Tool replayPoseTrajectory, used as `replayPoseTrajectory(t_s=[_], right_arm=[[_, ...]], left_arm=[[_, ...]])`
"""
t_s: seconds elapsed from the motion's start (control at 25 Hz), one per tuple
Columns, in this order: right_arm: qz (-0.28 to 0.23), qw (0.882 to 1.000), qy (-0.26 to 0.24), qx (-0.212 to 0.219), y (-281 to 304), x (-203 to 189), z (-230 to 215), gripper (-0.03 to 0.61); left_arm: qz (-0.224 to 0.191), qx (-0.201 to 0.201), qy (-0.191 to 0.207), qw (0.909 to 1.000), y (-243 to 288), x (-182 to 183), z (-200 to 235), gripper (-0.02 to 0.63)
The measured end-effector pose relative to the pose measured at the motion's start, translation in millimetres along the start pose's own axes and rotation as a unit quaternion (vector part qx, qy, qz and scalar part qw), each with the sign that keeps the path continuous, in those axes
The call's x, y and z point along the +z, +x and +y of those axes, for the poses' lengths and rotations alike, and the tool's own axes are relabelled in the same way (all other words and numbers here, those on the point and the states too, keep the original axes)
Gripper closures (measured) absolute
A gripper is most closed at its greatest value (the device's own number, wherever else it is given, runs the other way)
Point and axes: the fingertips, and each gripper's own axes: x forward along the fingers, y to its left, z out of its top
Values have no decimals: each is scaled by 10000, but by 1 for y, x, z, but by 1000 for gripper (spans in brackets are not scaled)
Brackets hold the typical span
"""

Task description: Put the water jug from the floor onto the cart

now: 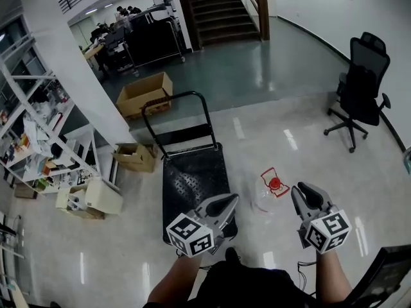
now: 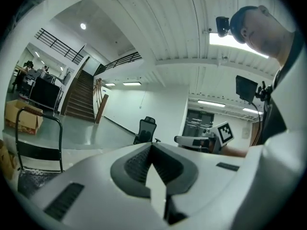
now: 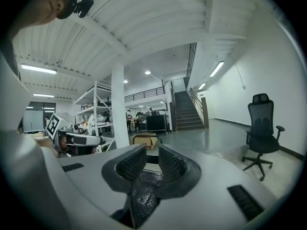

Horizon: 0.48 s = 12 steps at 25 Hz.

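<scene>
In the head view the clear water jug (image 1: 268, 190) with a red cap stands on the glossy floor, just right of the black platform cart (image 1: 192, 175). The cart's handle (image 1: 174, 102) rises at its far end. My left gripper (image 1: 230, 201) hovers over the cart's near right corner with its jaws together and nothing in them. My right gripper (image 1: 302, 188) hangs just right of the jug, apart from it, its pads a little apart and empty. Neither gripper view shows the jug. The left gripper (image 2: 151, 146) looks shut, and the right gripper (image 3: 152, 150) shows a gap.
A black office chair (image 1: 359, 88) stands at the right. Cardboard boxes (image 1: 144, 92) lie beyond and left of the cart, near a white pillar (image 1: 70, 63) and shelving (image 1: 38, 140). Stairs (image 1: 218, 5) rise at the back. The person's feet are close behind the cart.
</scene>
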Motion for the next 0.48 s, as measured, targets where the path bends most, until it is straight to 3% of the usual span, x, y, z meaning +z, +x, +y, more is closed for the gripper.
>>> replayPoseTrajectory(t_s=[0.16, 0.48], right_arm=[[-63, 9993, 330, -131, 55, 7, -13, 509], [723, 9944, 712, -299, 138, -43, -76, 432]], left_arm=[[79, -29, -111, 9999, 13, 5, 59, 620], [518, -3, -572, 9970, 69, -26, 132, 620]])
